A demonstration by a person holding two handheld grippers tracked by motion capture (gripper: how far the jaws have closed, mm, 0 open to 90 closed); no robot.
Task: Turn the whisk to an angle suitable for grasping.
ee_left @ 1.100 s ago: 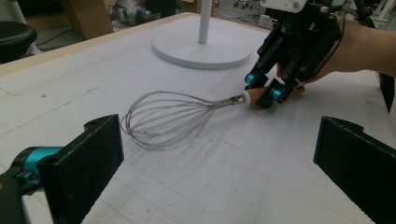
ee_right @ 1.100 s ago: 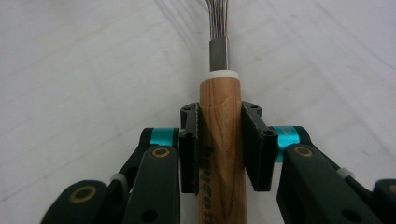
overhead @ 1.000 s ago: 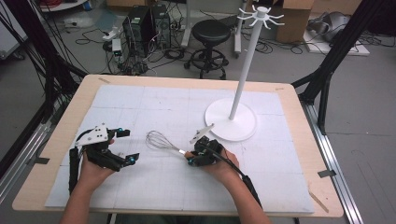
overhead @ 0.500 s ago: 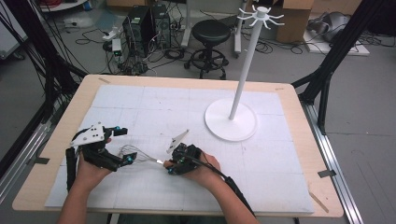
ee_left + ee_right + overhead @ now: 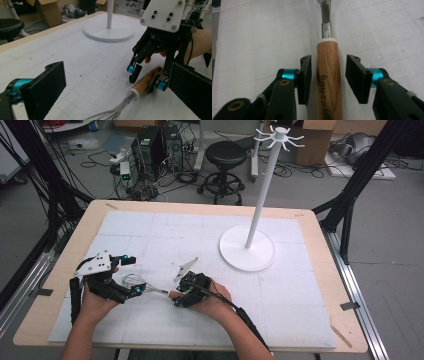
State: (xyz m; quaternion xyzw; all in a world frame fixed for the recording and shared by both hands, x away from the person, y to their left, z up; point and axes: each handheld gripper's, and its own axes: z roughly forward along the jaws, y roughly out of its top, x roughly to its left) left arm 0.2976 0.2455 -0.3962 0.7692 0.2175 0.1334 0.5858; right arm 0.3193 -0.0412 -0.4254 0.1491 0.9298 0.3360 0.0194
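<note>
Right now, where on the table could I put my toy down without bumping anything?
The far left of the mat, behind the two hands, is bare. So is the near right corner, in front of the stand base. It is crowded near the middle front: the whisk lies between the left gripper and the right gripper, whose fingers have just been opening around its handle.

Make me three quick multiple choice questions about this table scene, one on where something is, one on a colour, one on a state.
1. Where does the whisk lie?
A. on the stand's base
B. between the two hands
C. on the stool

2. What colour is the stand?
A. white
B. red
C. black

3. How do the right tongs stand at the whisk's wooden handle?
A. clamped tight
B. open around it, gaps both sides
C. far from it

Answers: 1 B, the high view shows it between the hands. 2 A, pole and base are white. 3 B, the right gripper view shows both gaps; the jaws have just been opening.
</note>
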